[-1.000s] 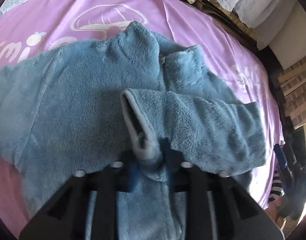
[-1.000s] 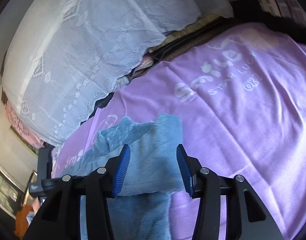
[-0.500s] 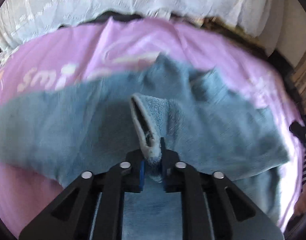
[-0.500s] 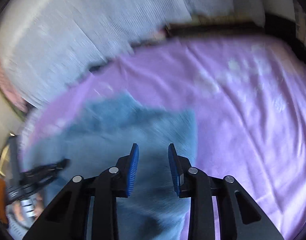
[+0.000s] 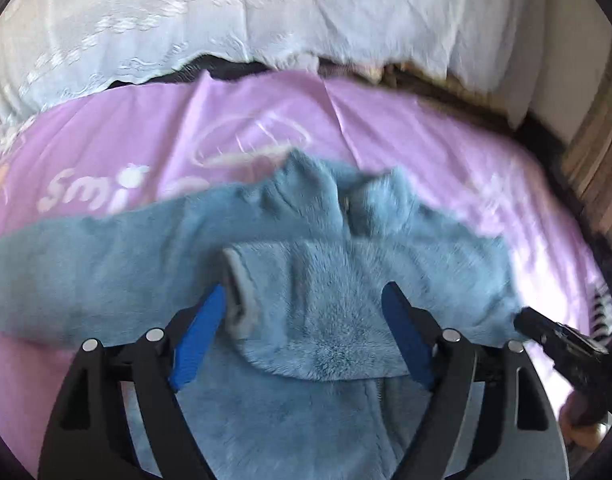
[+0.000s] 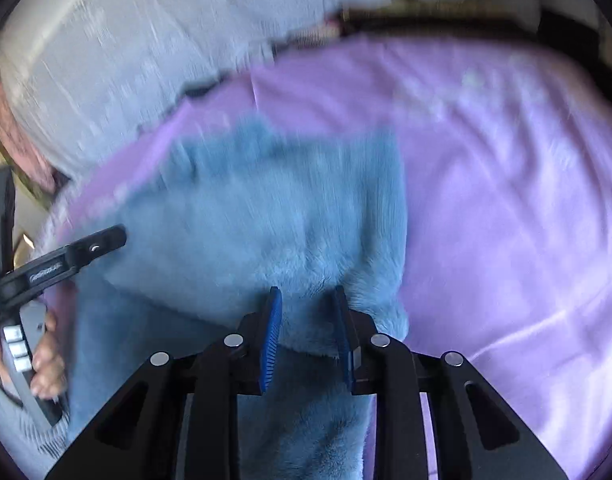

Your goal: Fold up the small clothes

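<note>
The left tongs [image 5: 303, 334] stand wide apart over the folded sleeve [image 5: 346, 300] of the blue fleece jacket [image 5: 105, 264]. The right tongs [image 6: 306, 330] pinch the jacket's edge on the purple sheet [image 6: 506, 200].

jacket [image 5: 330, 320]: 1 | purple sheet [image 5: 406, 128]: 1 | white cloth [image 5: 306, 12]: 1 | grippers: 2, left gripper [image 5: 306, 336], right gripper [image 6: 306, 332] | hand [image 6: 45, 360]: 1

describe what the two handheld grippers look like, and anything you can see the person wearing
Both the left gripper and the right gripper have matte black angular frames with triangular cut-outs and round silver bolt heads. Each finger carries a ribbed bright blue pad. In the right wrist view the left gripper's grey handle shows a row of pale buttons. At that hand a grey knit cuff shows.
</note>
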A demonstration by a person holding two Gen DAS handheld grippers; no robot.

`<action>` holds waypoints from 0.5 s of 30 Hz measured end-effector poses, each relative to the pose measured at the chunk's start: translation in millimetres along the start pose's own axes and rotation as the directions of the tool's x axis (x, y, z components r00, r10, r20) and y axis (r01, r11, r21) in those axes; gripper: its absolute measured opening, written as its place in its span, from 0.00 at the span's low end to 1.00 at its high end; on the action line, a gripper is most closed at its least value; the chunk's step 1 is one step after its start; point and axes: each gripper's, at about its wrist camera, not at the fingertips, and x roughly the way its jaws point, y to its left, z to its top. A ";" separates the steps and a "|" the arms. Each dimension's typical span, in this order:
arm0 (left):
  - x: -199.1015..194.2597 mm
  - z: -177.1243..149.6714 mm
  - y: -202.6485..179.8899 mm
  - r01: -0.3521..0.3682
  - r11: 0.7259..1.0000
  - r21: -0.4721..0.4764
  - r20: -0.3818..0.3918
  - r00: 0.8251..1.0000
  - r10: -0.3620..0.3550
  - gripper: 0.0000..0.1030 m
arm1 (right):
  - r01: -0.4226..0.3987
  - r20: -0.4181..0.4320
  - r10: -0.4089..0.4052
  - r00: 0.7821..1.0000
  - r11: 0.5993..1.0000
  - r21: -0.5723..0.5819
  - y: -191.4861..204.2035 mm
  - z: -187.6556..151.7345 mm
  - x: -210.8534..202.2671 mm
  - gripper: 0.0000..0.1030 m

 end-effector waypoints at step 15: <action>9.3 17.3 -35.8 -0.049 0.994 0.096 0.008 0.999 0.048 0.87 | 0.000 -0.025 0.000 1.000 1.000 0.001 18.7 75.1 34.8 0.42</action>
